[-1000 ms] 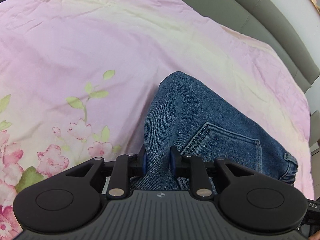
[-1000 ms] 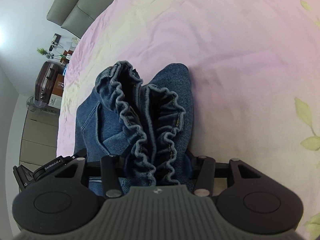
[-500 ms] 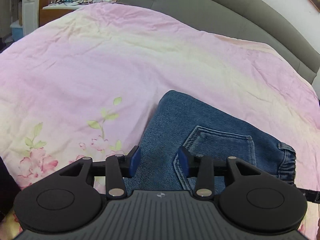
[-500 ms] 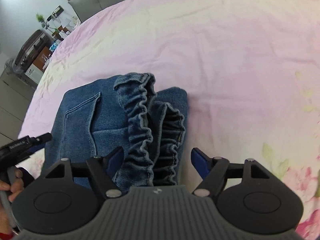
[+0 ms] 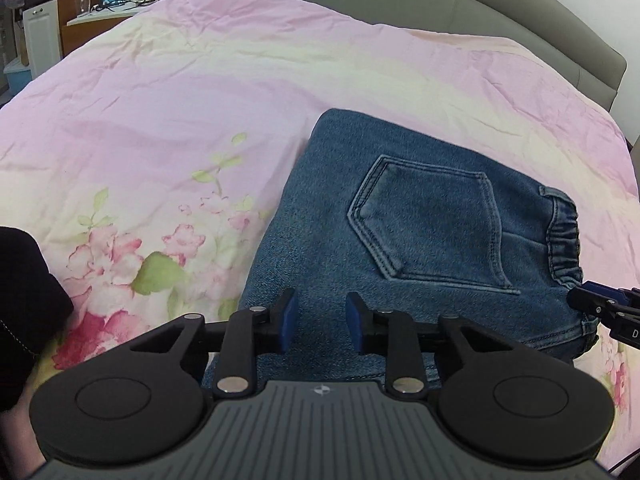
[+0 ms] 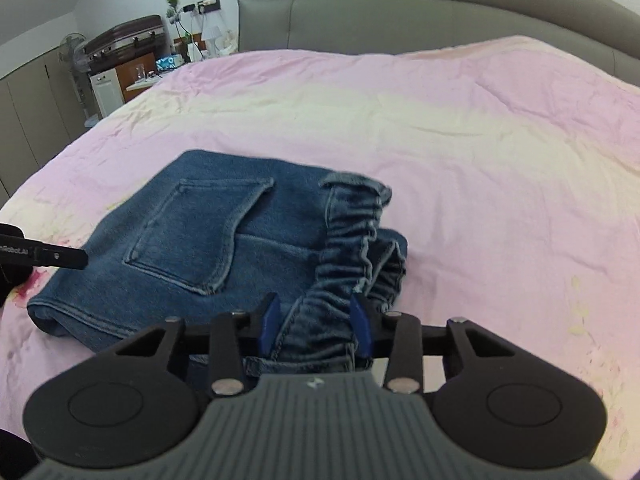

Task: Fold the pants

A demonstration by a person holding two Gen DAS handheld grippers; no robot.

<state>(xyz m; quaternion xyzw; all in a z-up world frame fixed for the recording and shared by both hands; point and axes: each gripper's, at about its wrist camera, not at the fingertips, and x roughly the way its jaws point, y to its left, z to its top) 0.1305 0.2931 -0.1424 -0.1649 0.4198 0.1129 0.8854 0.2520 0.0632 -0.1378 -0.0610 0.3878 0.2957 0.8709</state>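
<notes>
The blue denim pants point(image 5: 420, 248) lie folded in a flat packet on the pink bedspread, back pocket point(image 5: 428, 220) up. In the right wrist view the pants point(image 6: 208, 232) show the gathered elastic waistband point(image 6: 352, 240) on the right side. My left gripper point(image 5: 318, 322) is open above the near edge of the packet, holding nothing. My right gripper point(image 6: 314, 324) is open, its blue pads on either side of the waistband's near end without pinching it. The right gripper's tip point(image 5: 600, 308) shows at the left view's right edge.
The pink floral bedspread point(image 5: 200, 120) covers the whole bed. A grey padded headboard point(image 6: 400, 12) runs along the far side. Cabinets, a suitcase point(image 6: 124, 40) and a fan stand beyond the bed at the left. A dark sleeve point(image 5: 24, 300) sits at the left edge.
Both grippers have let go of the denim, opened and pulled back and up. The pants now lie flat on the bed.
</notes>
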